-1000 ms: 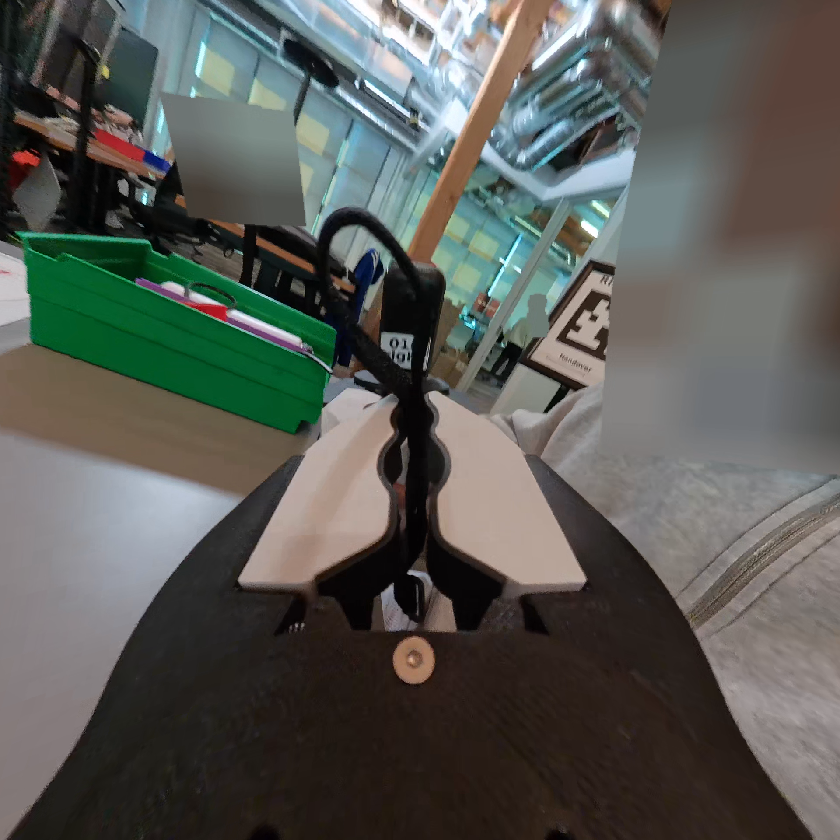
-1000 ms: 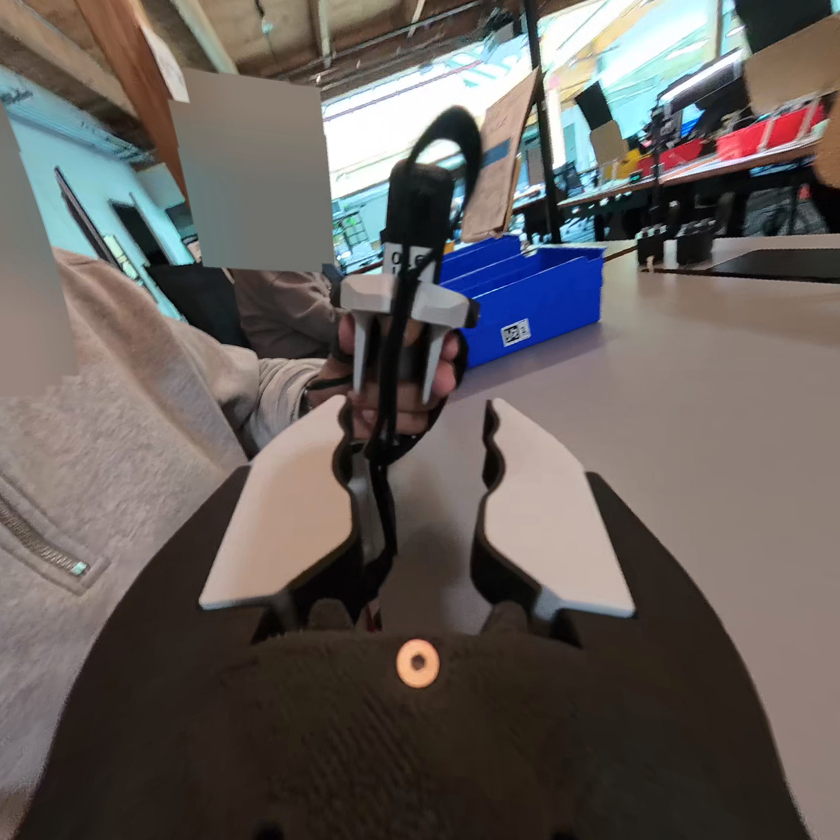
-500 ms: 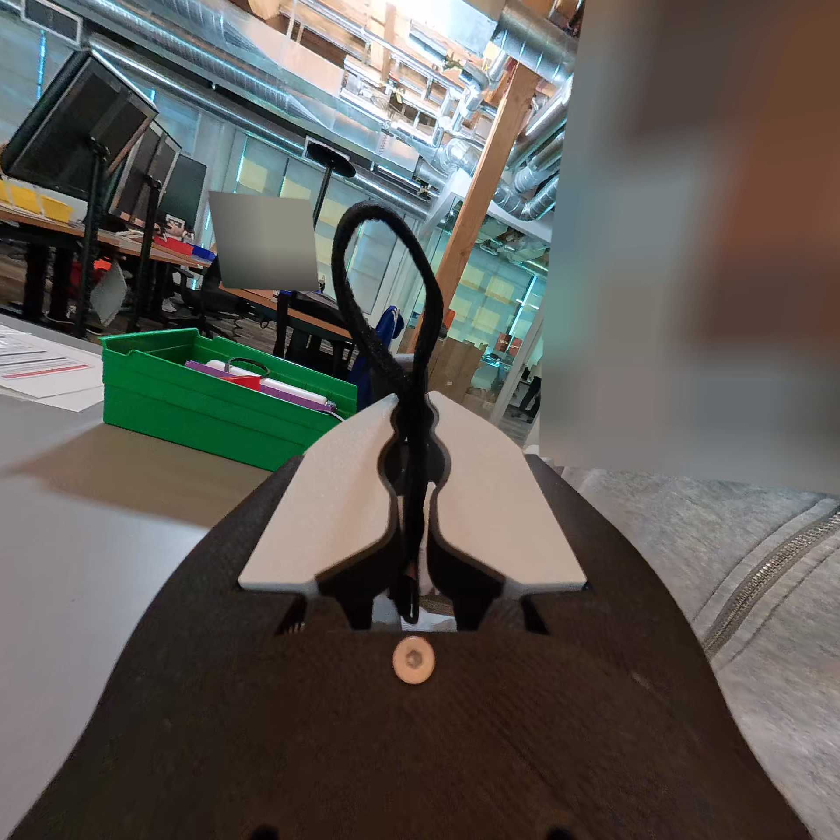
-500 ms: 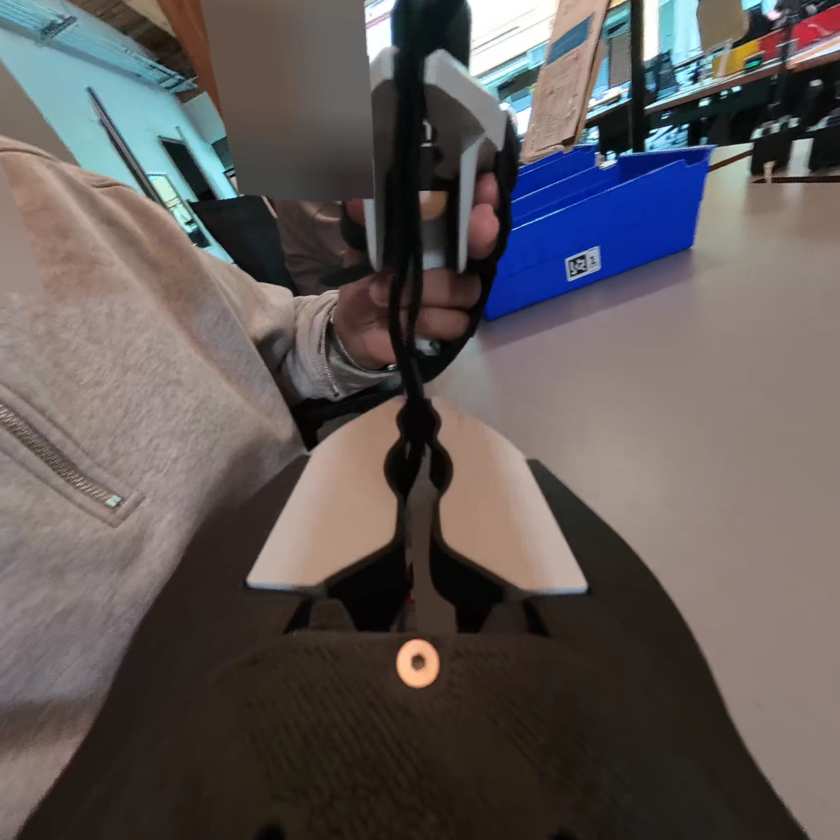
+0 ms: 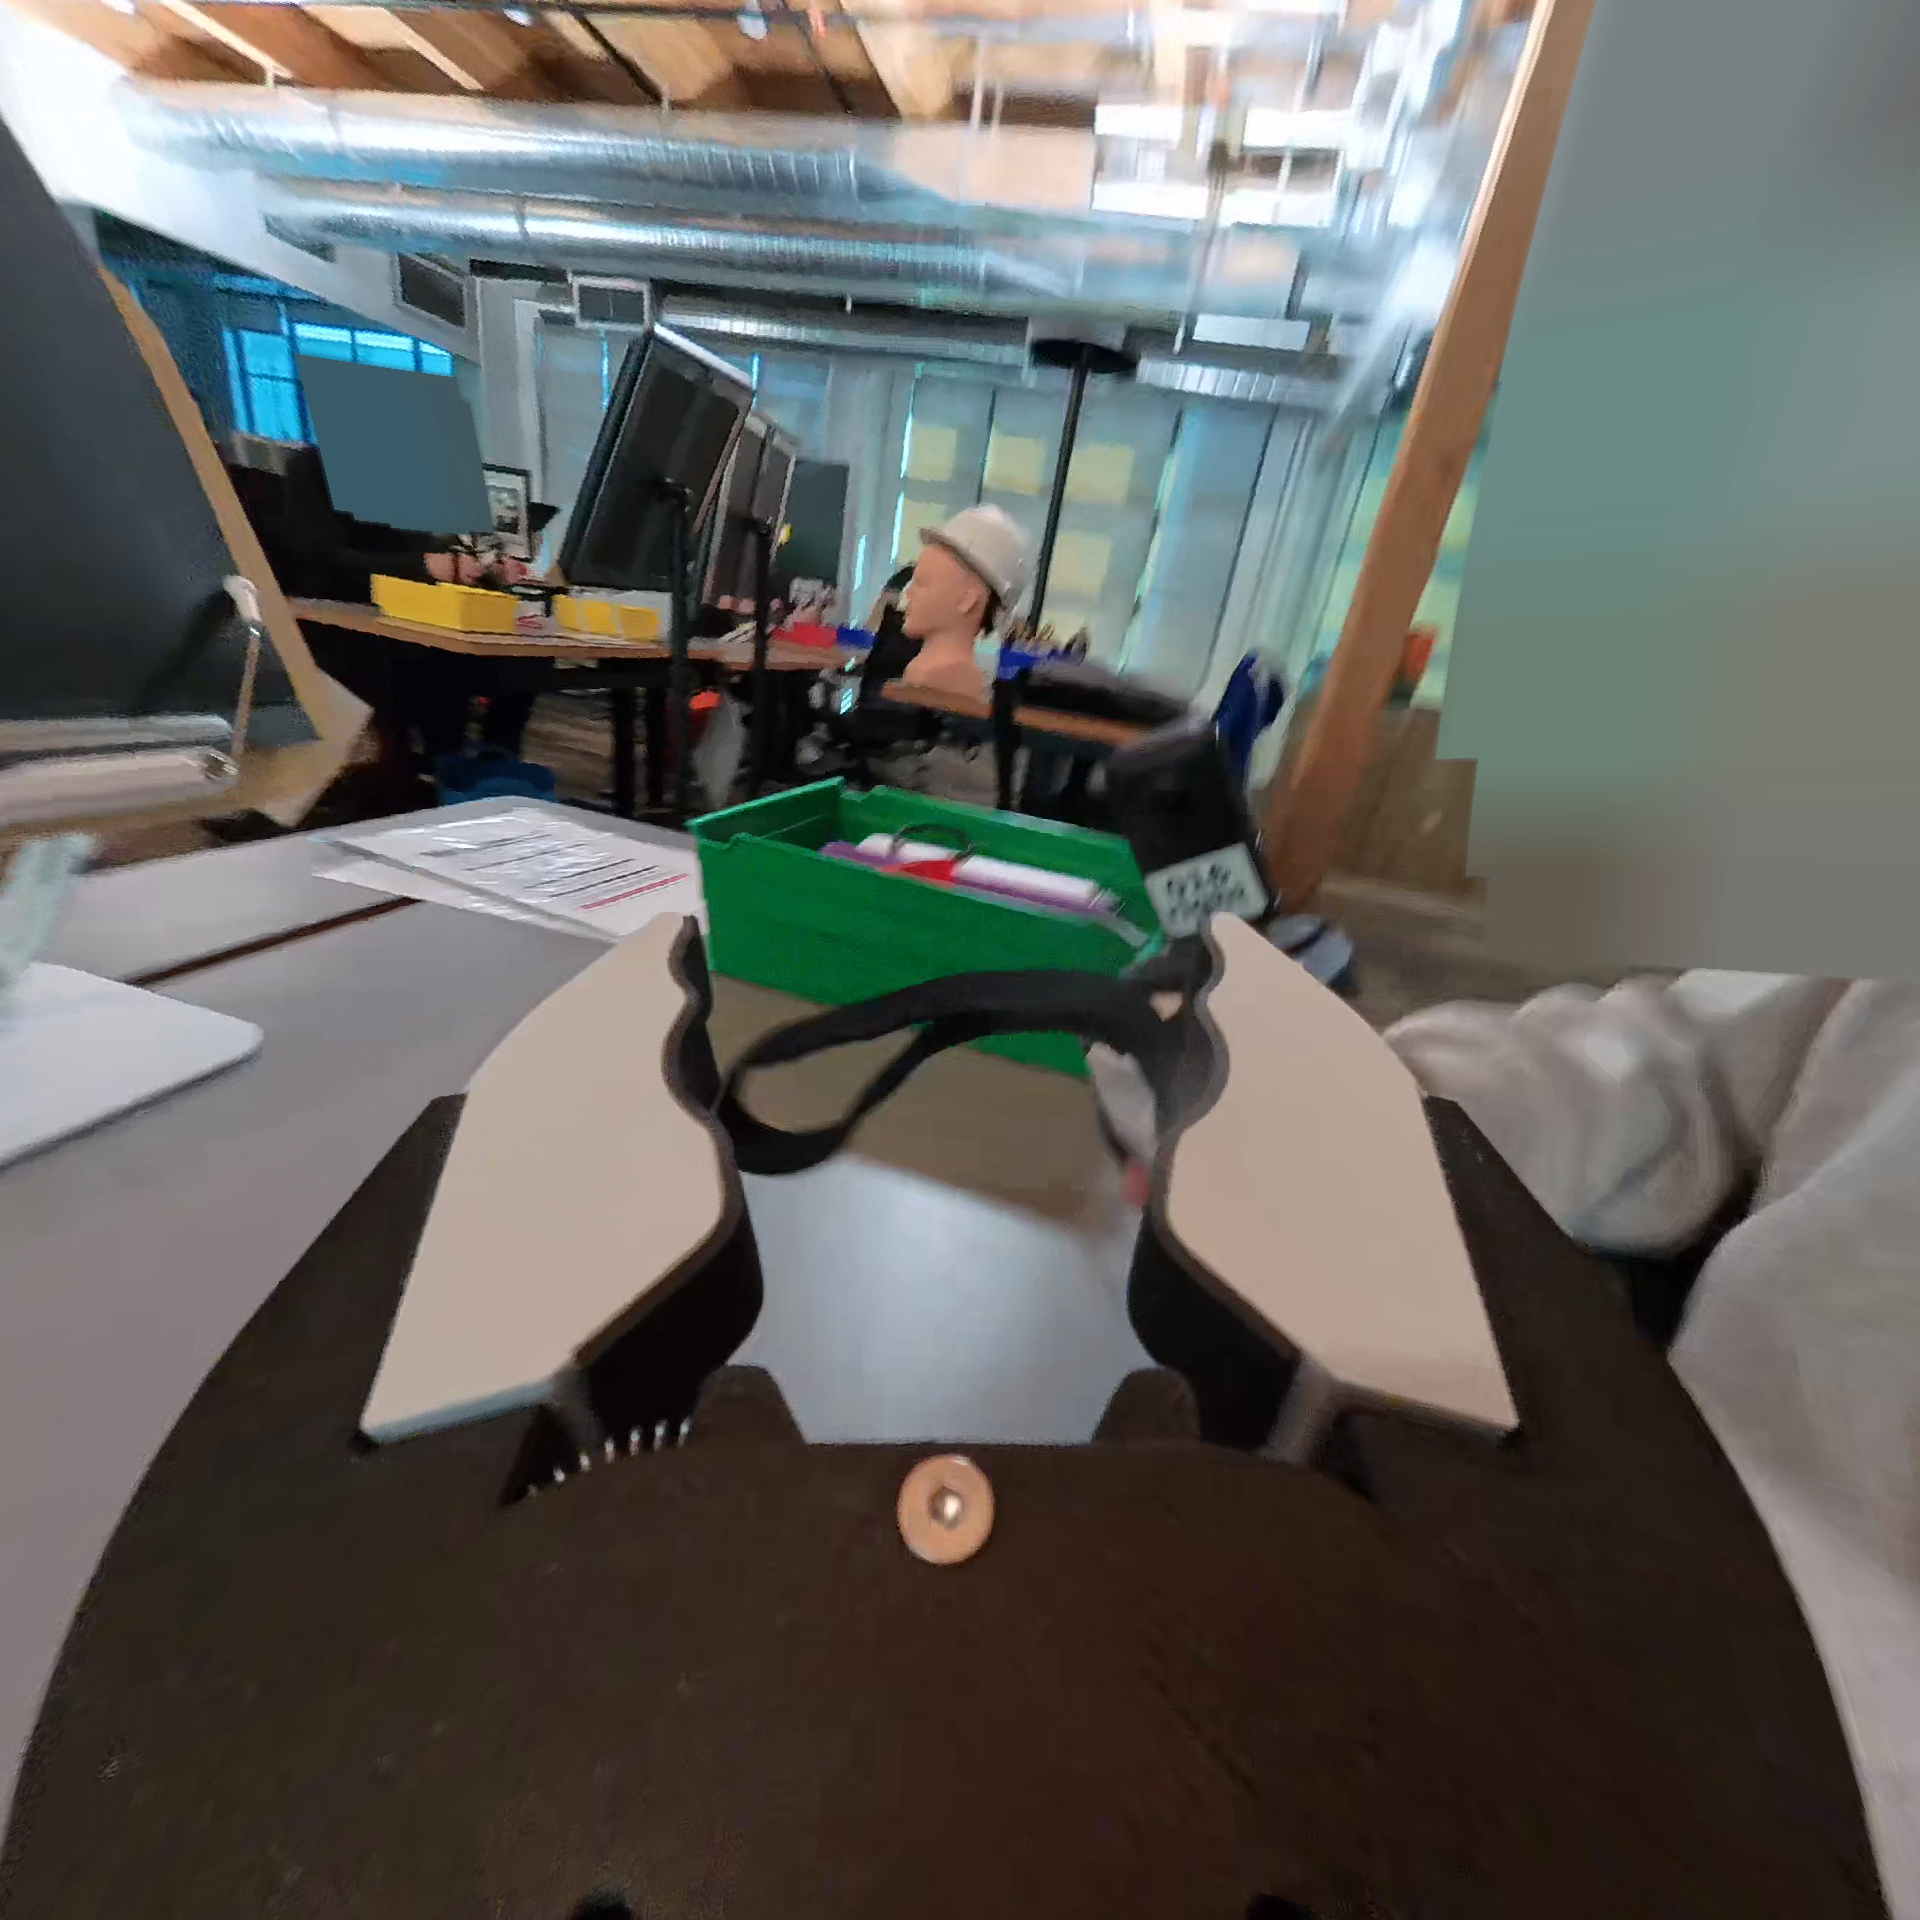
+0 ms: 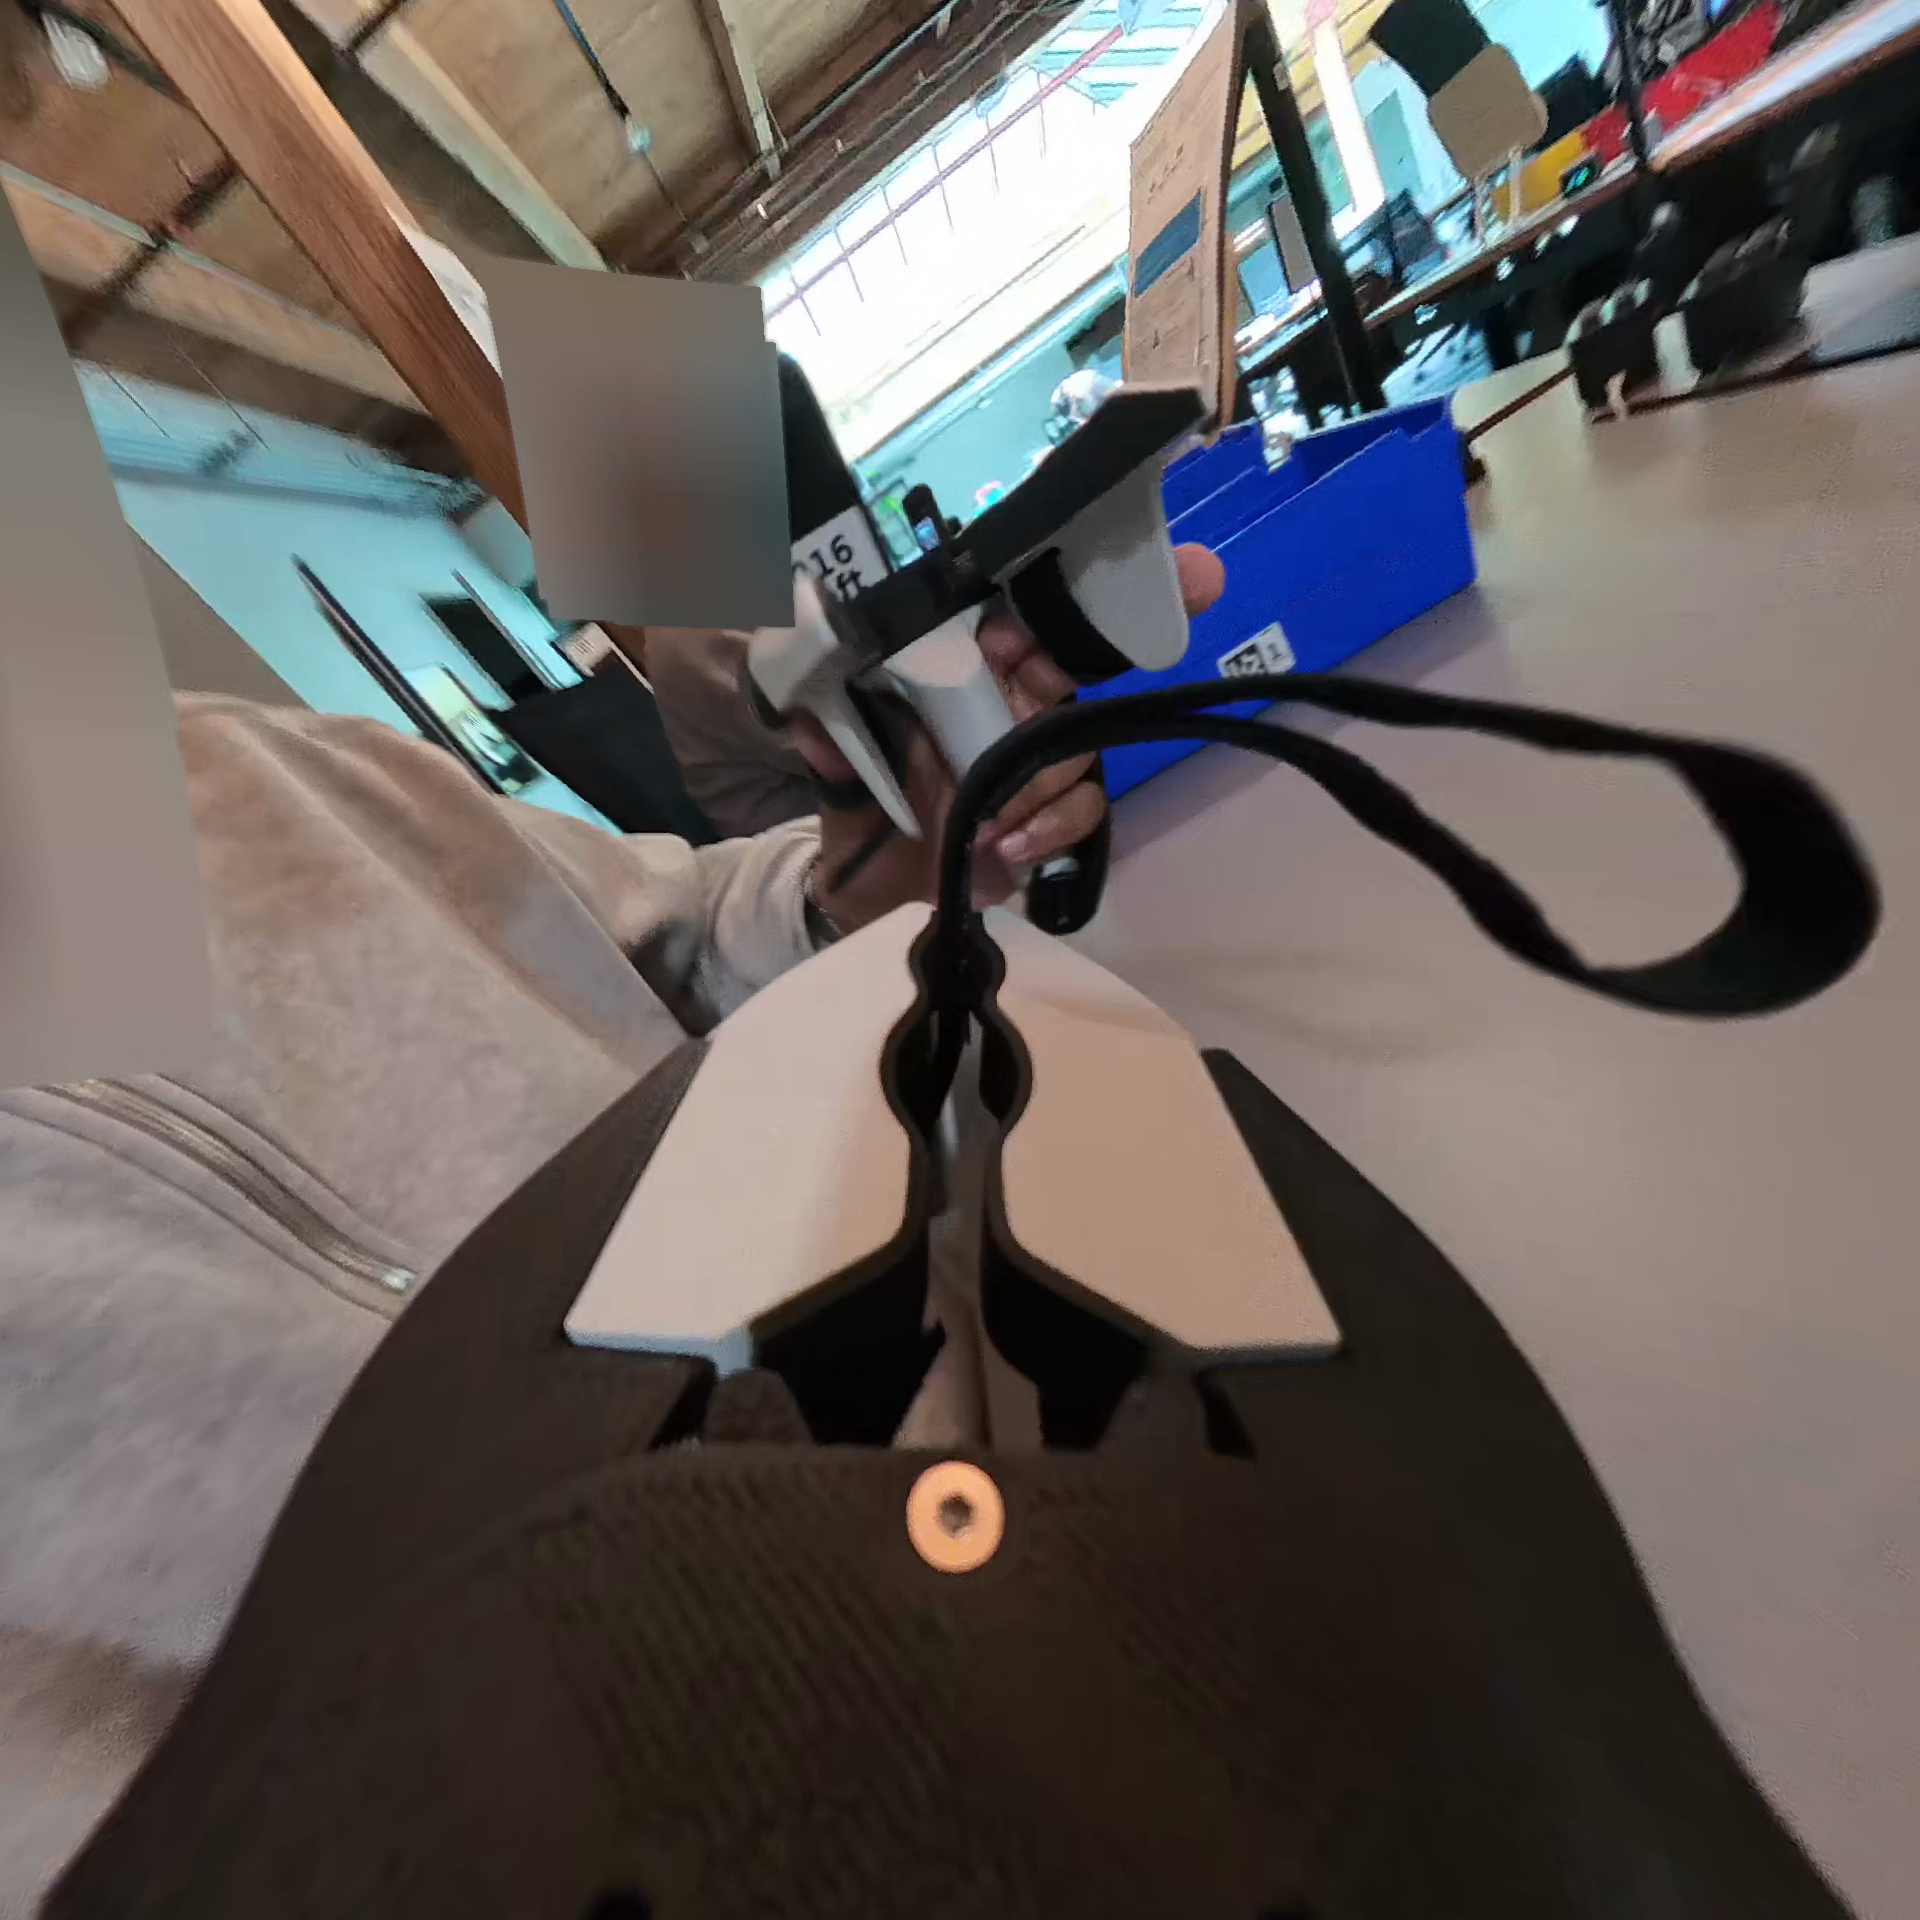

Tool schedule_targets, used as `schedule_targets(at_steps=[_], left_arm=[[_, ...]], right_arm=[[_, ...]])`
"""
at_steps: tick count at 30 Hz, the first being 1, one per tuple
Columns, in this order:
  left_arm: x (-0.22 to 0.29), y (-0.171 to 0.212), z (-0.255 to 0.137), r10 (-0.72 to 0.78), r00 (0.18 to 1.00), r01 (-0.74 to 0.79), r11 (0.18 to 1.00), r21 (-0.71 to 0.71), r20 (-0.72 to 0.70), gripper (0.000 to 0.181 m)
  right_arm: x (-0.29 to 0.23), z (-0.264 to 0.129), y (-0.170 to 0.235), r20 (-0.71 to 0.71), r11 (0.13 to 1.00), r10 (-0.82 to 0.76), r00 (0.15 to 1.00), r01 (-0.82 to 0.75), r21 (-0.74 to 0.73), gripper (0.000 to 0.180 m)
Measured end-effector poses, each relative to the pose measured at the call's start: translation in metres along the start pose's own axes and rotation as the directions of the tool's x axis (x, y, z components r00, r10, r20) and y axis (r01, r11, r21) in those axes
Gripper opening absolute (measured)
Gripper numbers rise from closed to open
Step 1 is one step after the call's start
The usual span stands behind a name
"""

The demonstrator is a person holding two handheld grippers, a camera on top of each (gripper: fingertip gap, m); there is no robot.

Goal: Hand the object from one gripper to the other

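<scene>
Right hand-held gripper (image 6: 961, 961): we see it clenched on the black strap (image 6: 1558, 831), whose loop hangs out over the counter (image 6: 1558, 1195) | left hand-held gripper (image 5: 945, 935): we see it released, fingers wide apart, strap loop (image 5: 883, 1039) crossing the gap | green bin (image 5: 831, 925) beyond | blue bin (image 6: 1351, 520) behind

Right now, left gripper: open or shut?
Open. The left gripper has its jaws spread wide, with table visible between them. The black strap is pinched only in the shut right gripper.
</scene>
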State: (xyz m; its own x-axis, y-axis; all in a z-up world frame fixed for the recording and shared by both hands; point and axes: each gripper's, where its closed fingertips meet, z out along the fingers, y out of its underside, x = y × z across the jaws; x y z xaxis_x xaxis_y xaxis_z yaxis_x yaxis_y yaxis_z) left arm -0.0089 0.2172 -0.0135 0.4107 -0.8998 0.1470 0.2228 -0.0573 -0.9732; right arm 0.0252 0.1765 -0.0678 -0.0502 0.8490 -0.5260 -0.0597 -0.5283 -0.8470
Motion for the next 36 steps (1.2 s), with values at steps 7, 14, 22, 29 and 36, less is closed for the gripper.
schedule_targets(at_steps=[7, 14, 22, 29, 36], left_arm=[[0.006, 0.050, 0.005, 0.646, 0.760, -0.633, 0.709, -0.312, -0.075, 0.050], [0.006, 0.080, 0.008, 0.680, 0.721, -0.676, 0.646, -0.354, -0.134, 0.037], [0.011, 0.081, 0.005, 0.625, 0.761, -0.641, 0.683, -0.351, -0.174, 0.003], [0.003, 0.063, 0.002, 0.381, 0.918, -0.397, 0.866, -0.304, -0.112, 0.004], [0.006, 0.047, -0.003, 0.002, 0.979, -0.044, 0.978, -0.202, -0.202, 0.003]], right_arm=[[-0.005, -0.006, 0.004, 0.184, 0.939, 0.343, 0.921, -0.339, -0.056, 0.004], [-0.014, -0.001, 0.021, 0.234, 0.888, 0.458, 0.858, -0.428, -0.168, 0.004], [-0.020, 0.000, 0.015, 0.270, 0.902, 0.431, 0.861, -0.406, -0.146, 0.014], [-0.013, -0.006, -0.002, 0.212, 0.954, 0.299, 0.931, -0.296, -0.046, 0.029], [0.023, -0.011, 0.003, -0.119, 0.945, -0.325, 0.938, 0.316, -0.087, 0.050]])
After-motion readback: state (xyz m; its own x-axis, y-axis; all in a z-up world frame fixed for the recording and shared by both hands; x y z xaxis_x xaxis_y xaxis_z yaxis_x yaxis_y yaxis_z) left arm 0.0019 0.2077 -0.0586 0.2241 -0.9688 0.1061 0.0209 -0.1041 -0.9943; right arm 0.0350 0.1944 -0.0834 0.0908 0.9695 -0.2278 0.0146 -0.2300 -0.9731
